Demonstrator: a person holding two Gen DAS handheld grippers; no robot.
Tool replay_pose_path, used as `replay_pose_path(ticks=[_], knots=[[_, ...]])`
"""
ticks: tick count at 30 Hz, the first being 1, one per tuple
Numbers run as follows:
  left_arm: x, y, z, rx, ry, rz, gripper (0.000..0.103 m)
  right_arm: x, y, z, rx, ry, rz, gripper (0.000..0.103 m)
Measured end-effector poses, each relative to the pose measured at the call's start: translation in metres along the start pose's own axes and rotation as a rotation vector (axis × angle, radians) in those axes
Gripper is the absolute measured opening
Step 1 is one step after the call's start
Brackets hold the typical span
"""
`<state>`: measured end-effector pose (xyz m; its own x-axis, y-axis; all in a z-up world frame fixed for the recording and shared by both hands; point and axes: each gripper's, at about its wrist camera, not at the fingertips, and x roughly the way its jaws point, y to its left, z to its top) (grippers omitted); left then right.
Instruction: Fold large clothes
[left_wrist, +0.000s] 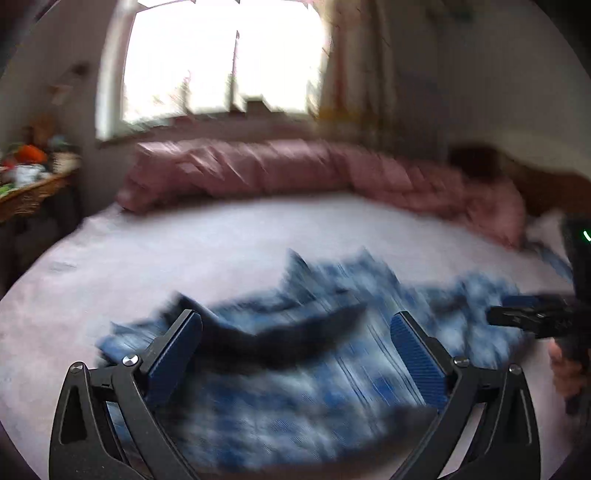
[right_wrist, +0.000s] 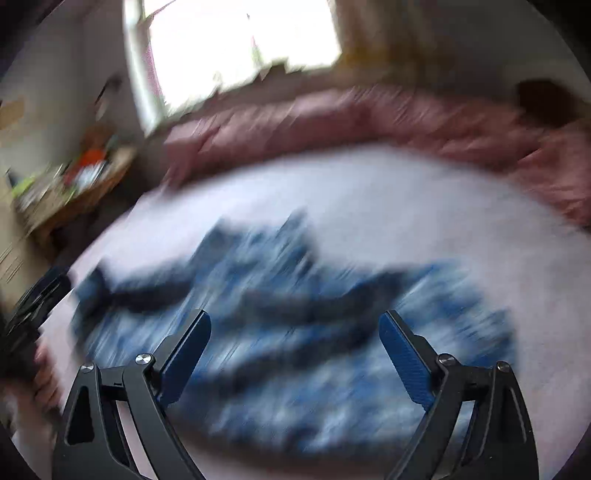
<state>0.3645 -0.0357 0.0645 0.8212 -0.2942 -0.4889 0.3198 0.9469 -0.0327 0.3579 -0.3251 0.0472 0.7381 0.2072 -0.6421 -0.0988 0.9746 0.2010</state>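
A blue-and-white patterned garment with dark trim (left_wrist: 280, 373) lies rumpled on the pale pink bed sheet (left_wrist: 184, 247), blurred in both views. The left gripper (left_wrist: 295, 354) hovers over it with jaws spread wide, nothing between them. The right gripper (right_wrist: 295, 354) is likewise released above the cloth. A pink quilted duvet (left_wrist: 295, 166) lies bunched beneath the bright window (left_wrist: 221, 59).

Garment (left_wrist: 295, 369) on bed (left_wrist: 184, 251)

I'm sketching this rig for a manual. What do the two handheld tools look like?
Both match: the left tool and right tool have black angled linkage arms with triangular cutouts and silver pivot screws, ending in flat, ribbed blue pads. The right tool's black body shows a small green light.
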Motion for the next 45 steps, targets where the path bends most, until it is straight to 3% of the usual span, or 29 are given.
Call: replay_pose_path(ticks=[2, 3, 6, 9, 11, 14, 18, 24, 27, 30, 34, 38, 40, 42, 43, 44, 45], knots=[[0.019, -0.012, -0.003, 0.067, 0.167, 0.012, 0.1, 0.012, 0.001, -0.004, 0.003, 0.109, 0.019, 0.094], [0.024, -0.017, -0.006, 0.095, 0.206, -0.014, 0.099, 0.017, 0.003, -0.006, -0.006, 0.14, 0.056, 0.094], [0.033, -0.026, -0.012, 0.115, 0.242, -0.066, 0.099, 0.036, 0.012, -0.014, -0.071, 0.261, 0.089, 0.094], [0.043, -0.035, -0.021, 0.13, 0.287, -0.069, 0.099, 0.051, 0.026, -0.027, -0.155, 0.303, 0.037, 0.094], [0.052, -0.041, -0.029, 0.145, 0.301, -0.008, 0.099, 0.058, 0.03, -0.03, -0.164, 0.283, -0.015, 0.094], [0.075, -0.04, -0.039, 0.182, 0.284, 0.155, 0.099, 0.067, 0.035, -0.031, -0.182, 0.211, -0.112, 0.1], [0.08, -0.007, -0.034, 0.026, 0.307, 0.127, 0.099, 0.078, 0.03, -0.025, -0.176, 0.179, -0.156, 0.101], [0.058, 0.036, -0.022, 0.017, 0.195, 0.33, 0.097, 0.059, -0.004, -0.004, -0.101, 0.099, -0.27, 0.1], [0.054, 0.069, -0.023, -0.035, 0.166, 0.423, 0.095, 0.039, -0.035, 0.001, -0.018, 0.102, -0.264, 0.082], [0.045, 0.089, -0.022, -0.032, 0.084, 0.525, 0.095, 0.013, -0.063, 0.003, 0.046, 0.031, -0.249, 0.08], [0.045, 0.108, -0.022, -0.079, 0.086, 0.489, 0.095, 0.001, -0.09, 0.008, 0.058, -0.011, -0.323, 0.08], [0.063, 0.121, -0.028, -0.125, 0.175, 0.448, 0.095, 0.025, -0.105, 0.009, 0.103, 0.022, -0.34, 0.08], [0.072, 0.129, -0.034, -0.167, 0.229, 0.378, 0.095, 0.034, -0.111, 0.009, 0.127, -0.004, -0.393, 0.079], [0.075, 0.134, -0.036, -0.206, 0.241, 0.351, 0.083, 0.047, -0.119, 0.014, 0.151, 0.013, -0.348, 0.052], [0.073, 0.137, -0.036, -0.224, 0.235, 0.346, 0.05, 0.051, -0.122, 0.014, 0.166, 0.028, -0.308, 0.021], [0.071, 0.14, -0.036, -0.243, 0.226, 0.337, 0.019, 0.054, -0.124, 0.014, 0.185, 0.042, -0.272, 0.01], [0.066, 0.14, -0.036, -0.257, 0.209, 0.318, 0.012, 0.053, -0.124, 0.014, 0.188, 0.032, -0.261, 0.008]])
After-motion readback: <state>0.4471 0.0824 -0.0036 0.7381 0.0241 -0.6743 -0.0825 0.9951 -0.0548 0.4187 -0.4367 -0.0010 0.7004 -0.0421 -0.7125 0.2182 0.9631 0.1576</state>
